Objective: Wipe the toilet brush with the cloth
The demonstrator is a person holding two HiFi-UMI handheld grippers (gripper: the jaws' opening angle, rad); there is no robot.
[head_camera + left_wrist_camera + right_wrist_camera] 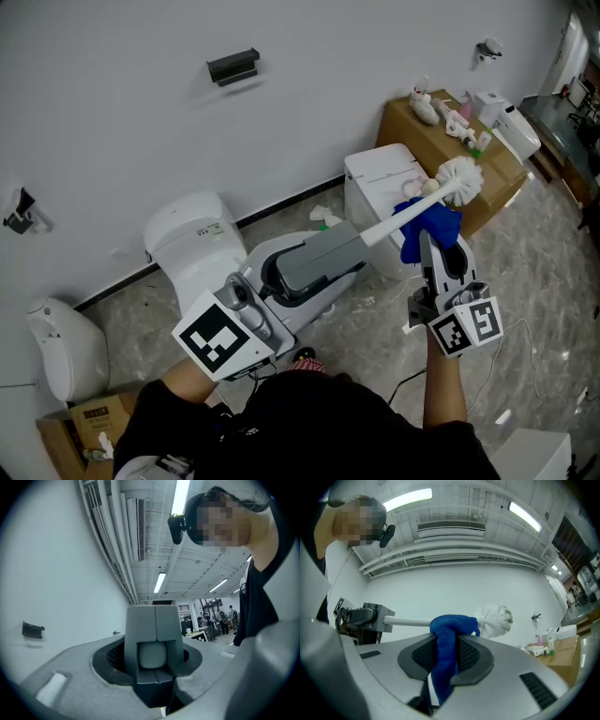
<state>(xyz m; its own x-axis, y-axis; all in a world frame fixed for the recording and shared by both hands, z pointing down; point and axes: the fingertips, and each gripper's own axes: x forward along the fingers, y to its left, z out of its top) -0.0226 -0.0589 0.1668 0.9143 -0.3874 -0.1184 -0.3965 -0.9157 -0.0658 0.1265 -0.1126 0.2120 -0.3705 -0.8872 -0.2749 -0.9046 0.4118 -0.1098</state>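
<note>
The white toilet brush (459, 178) is held out level over the floor, bristle head at the far right. My left gripper (361, 239) is shut on the brush's handle end (152, 654); in the right gripper view that gripper (361, 618) grips the white shaft (408, 620) at the left. The blue cloth (427, 225) is draped over the shaft just behind the bristles (497, 620). My right gripper (433, 246) comes up from below, shut on the cloth (450, 634), which hangs down between its jaws.
A white toilet (197, 234) stands against the wall below the brush handle. A white cabinet (380, 178) and a cardboard box (450, 141) with bottles on top stand behind the brush head. A black holder (232, 66) is on the wall. Another carton (94, 427) sits bottom left.
</note>
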